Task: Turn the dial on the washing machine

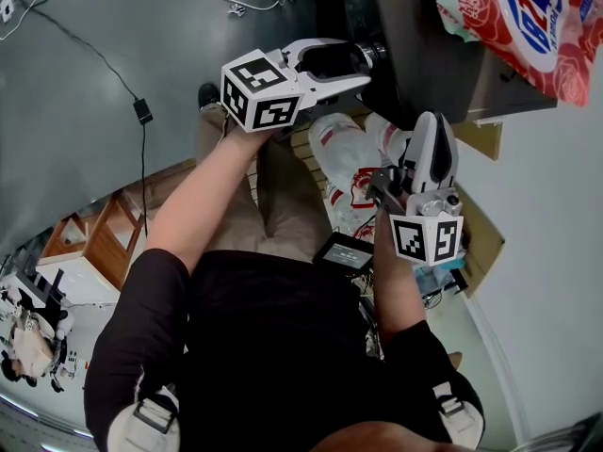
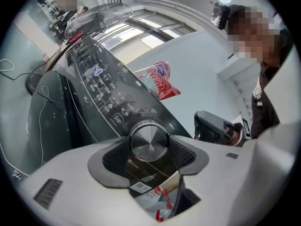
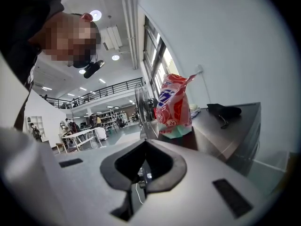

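Observation:
The washing machine's round silver dial sits at the low end of the dark sloping control panel. My left gripper is shut on the dial, one dark pad pressed against each side. In the head view the left gripper reaches forward to the machine's front edge, and the dial barely shows past its jaws. My right gripper hangs to the right, away from the panel. Its jaws are together with nothing between them, as the right gripper view also shows.
A red and white detergent bag lies on the machine's grey top, with a black item further along. White plastic bags lie on the floor by the person's legs. Cables trail across the floor at left.

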Demonstrator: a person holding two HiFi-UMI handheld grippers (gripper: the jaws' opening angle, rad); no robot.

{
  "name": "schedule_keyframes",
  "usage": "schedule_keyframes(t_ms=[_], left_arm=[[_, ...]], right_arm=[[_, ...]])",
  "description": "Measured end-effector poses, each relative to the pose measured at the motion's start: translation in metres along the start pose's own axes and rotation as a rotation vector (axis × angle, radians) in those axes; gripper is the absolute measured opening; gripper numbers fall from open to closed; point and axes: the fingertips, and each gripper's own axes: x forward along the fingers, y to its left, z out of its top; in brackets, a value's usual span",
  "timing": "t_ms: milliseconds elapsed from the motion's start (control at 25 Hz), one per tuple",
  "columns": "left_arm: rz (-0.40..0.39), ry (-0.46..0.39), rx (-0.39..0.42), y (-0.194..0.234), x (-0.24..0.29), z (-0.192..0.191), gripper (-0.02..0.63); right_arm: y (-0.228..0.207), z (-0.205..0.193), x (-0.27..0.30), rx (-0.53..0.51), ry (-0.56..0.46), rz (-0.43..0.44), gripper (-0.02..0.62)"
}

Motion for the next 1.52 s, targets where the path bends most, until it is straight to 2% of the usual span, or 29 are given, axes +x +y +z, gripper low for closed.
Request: schedule_keyframes(t_ms=[680,1040,1200,1360,1520], left_arm=[[0.009,0.003,-0.171,0.002,-0.001,-0.001,0.256],[0.013,0.022,-0.207,0.003,0.0,-0.002,0.256],[0.005,0.006,-0.285,0.004,0.0,-0.003,0.256],[0.006,-0.002,-0.311,0.004,0.0,-0.003,0.256],[-0.003,-0.017,-0.382,0.005,-0.001,-0.003,0.256]], right_arm=[[0.011,-0.01,0.001,0.011,0.024,0.025,0.005],[0.023,-0.016,0.005,0.011,0.029,0.048,0.003],[0.02,-0.017,0.005,0.014,0.035,0.044,0.004],[0.019,-0.017,0.006,0.013,0.036,0.044,0.005],[0.02,-0.017,0.006,0.015,0.034,0.045,0.003]])
